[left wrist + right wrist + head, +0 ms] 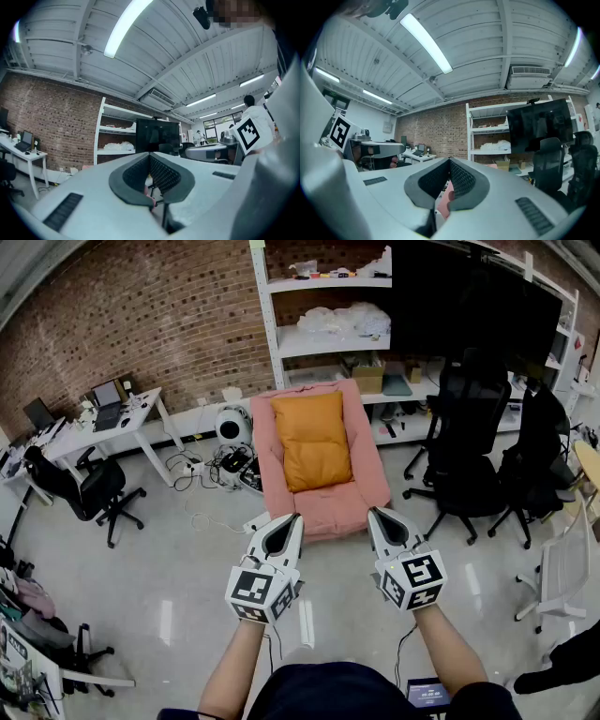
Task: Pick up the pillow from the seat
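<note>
Both grippers are being held level over the floor, side by side, in front of the person and pointing toward the seat [330, 509].

Left gripper [292, 518]: the jaws are closed pad against pad and are gripping nothing. In its own view only a sliver of pink is showing through the opening below the pads.

Right gripper [373, 513]: its jaws are likewise closed together and empty. A pink patch is showing under the pads in its own view.

Pillow [312, 440]: the orange pillow is lying on the pink seat. Its upper half is leaning against the backrest and its lower half is resting on the seat cushion. It is sitting roughly central on the seat, with pink upholstery showing on both sides and along the front.

Relation of pillow to grippers: the pillow is lying beyond both sets of jaw tips and apart from them. The front strip of the seat cushion is lying between the tips and the pillow's lower edge. In the head view the pillow is falling between the lines of the two grippers, slightly nearer the left one's line. Neither gripper is touching the pillow. The tips are appearing level with the seat's front edge, and whether they are touching it cannot be told.

Surroundings: a white shelving unit [281, 343] is standing behind the seat against a brick wall [178, 324]. Black office chairs [464, 442] are standing to the right of the seat. A white desk [108, 427] is standing to the left, with cables [202, 470] lying on the floor between it and the seat.
</note>
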A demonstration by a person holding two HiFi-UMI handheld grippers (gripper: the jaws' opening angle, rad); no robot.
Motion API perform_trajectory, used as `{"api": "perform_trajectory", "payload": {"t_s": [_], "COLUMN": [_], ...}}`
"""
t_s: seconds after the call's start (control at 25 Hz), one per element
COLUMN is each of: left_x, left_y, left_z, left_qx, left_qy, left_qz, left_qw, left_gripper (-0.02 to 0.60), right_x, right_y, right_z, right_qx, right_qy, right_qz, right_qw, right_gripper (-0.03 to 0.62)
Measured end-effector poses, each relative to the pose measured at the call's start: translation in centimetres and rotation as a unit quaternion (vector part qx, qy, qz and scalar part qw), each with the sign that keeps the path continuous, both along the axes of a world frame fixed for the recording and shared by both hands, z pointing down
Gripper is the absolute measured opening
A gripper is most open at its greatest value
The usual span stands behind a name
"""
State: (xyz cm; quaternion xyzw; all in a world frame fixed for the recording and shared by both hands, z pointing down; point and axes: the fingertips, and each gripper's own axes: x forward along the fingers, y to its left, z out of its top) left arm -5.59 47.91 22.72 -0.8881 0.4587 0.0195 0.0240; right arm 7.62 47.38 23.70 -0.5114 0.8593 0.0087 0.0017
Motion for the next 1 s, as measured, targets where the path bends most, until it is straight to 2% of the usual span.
{"api": "perform_trajectory", "payload": {"t_s": [0.24, 0.4, 1.0], "left_x": [0.7, 1.2, 2.5], "left_y": [-0.4, -0.6, -2.2], "left_z": [0.6, 1.0, 1.7], "left_qx": [-0.005, -0.01, -0.023], "left_qy": [0.002, 0.004, 0.008], "left_qz": [0.001, 0.0, -0.004], "left_qw": [1.0, 0.9999, 0.9997], "left_gripper": [0.001, 0.002, 0.002], "right_x": [0.7, 1.4, 3.1], "right_y": [-0.6, -0.8, -2.5], "right_z": [0.3, 0.4, 1.1], "right_qx": [-0.004, -0.005, -0.012], "right_qy": [-0.007, -0.034, -0.026], "right_qz": [-0.002, -0.007, -0.005], "right_qw": [1.0, 0.999, 1.0], "right_gripper": [0.017, 0.017, 0.017]}}
